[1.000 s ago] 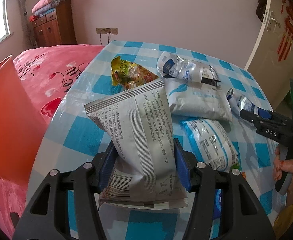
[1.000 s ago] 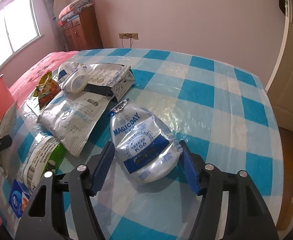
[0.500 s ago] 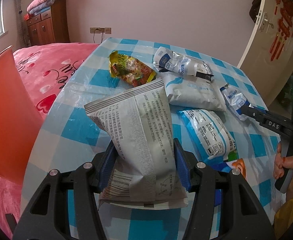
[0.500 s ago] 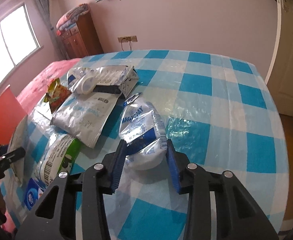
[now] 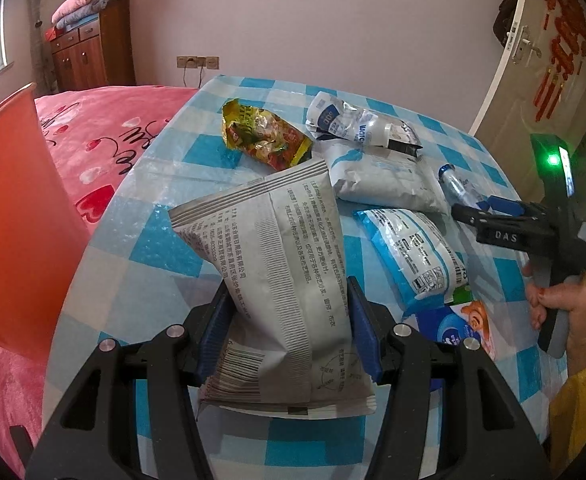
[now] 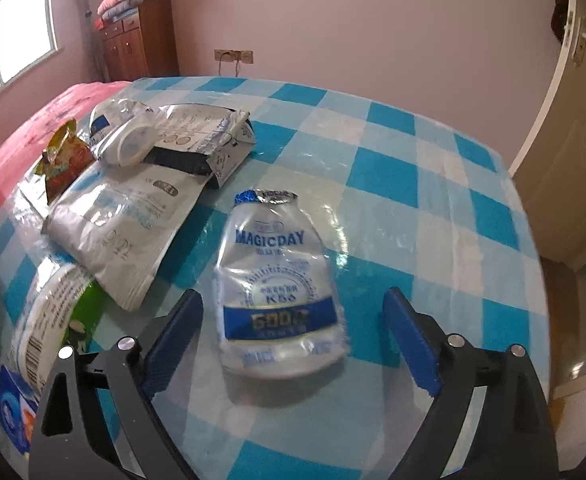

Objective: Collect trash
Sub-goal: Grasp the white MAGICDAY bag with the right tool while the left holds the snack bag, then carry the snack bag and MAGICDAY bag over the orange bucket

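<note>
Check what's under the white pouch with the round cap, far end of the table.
The white capped pouch lies on a flattened silver carton, on the checked tablecloth. The carton's part beneath it is covered.

The surface (image 6: 389, 168) is covered with a blue-and-white checked cloth under clear plastic, and a bed (image 5: 105, 128) with a pink heart-print cover stands just beside its far-left edge. On the cloth lie a crushed clear MAGICDAY bottle (image 6: 279, 284), a yellow-and-red snack wrapper (image 5: 265, 140), a crumpled blue-and-white pouch with a round cap (image 6: 133, 140), a flat white pouch (image 5: 385, 180), a blue-and-white printed packet (image 5: 413, 252) and a blue tissue pack (image 5: 453, 324). The wrappers crowd the left half, several overlapping, while the bottle lies apart nearer the middle.
</note>
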